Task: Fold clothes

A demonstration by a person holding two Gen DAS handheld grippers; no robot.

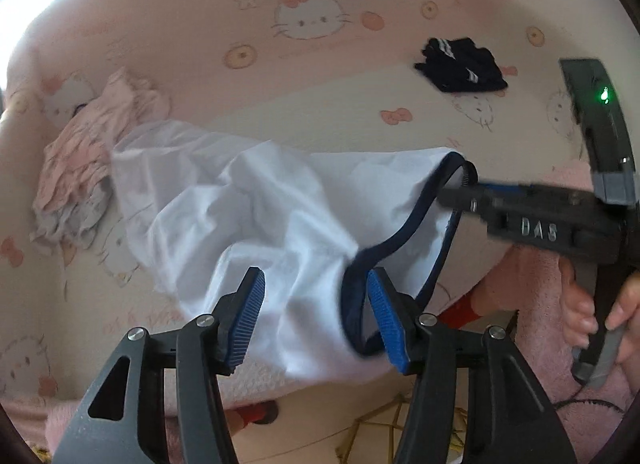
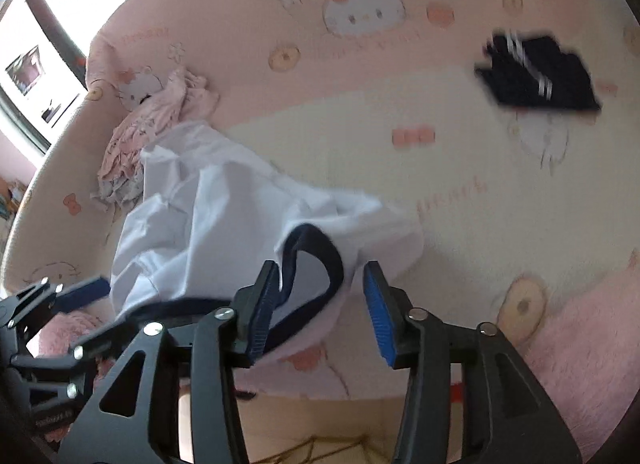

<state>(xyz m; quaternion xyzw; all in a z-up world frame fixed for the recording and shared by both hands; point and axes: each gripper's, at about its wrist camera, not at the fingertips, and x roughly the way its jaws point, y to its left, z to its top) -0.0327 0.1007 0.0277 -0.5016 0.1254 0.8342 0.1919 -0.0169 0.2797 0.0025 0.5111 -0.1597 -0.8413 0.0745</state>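
Note:
A white garment with navy trim lies crumpled on the pink cartoon-print bedsheet near the front edge. My left gripper is open over it, with white cloth and a loop of navy trim lying between the blue pads and not pinched. My right gripper is open too, and the navy trim loop rests against its left pad. In the left wrist view the right gripper reaches in from the right, its tips at the trimmed edge, held by a hand.
A crumpled pink garment lies at the far left, touching the white one. A dark navy garment with white stripes sits at the back right. A fluffy pink blanket covers the near right. Cream floor shows below the bed edge.

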